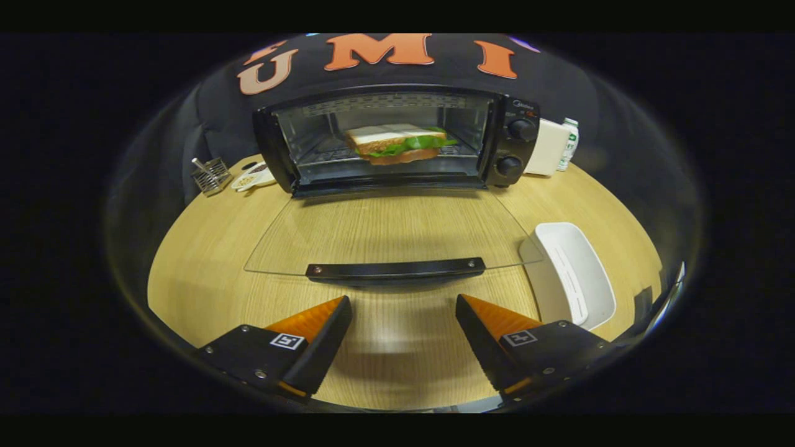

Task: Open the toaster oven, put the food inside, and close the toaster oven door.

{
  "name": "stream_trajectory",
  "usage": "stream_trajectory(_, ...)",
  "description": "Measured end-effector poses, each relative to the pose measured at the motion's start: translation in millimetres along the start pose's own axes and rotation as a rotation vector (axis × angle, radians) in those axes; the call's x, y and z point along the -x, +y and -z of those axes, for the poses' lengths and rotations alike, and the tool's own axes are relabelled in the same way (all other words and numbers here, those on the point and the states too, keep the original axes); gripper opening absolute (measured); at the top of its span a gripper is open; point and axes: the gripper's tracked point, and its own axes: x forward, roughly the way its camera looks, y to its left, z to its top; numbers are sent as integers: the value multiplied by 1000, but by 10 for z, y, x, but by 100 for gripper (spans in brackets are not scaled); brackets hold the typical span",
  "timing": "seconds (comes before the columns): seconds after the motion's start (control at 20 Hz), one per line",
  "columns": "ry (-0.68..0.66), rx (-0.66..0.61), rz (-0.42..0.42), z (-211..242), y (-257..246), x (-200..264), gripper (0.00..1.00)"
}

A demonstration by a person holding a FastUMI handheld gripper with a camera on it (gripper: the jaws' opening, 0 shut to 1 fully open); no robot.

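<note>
A black toaster oven (397, 139) stands at the back of the round wooden table (205, 273). Its glass door (385, 230) lies folded down flat toward me, with the black handle (395, 270) along its near edge. A sandwich (400, 144) with white bread and green lettuce rests on the rack inside the oven. My gripper (404, 307) is open with nothing between its fingers. The fingertips sit just short of the door handle, one on each side of its middle.
A white rectangular tray (574, 273) lies on the table to the right of the door. Left of the oven are a small wire basket (211, 176) and a little dish (253, 178). A white box (546, 148) and a bottle (568, 143) stand right of the oven.
</note>
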Motion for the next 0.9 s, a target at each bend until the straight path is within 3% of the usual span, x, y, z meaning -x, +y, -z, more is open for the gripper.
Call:
stream_trajectory(0.45, 0, 12, -13, -176, 29, 82, 100)
stream_trajectory(0.9, -86, -16, -31, -827, 55, 364, 100)
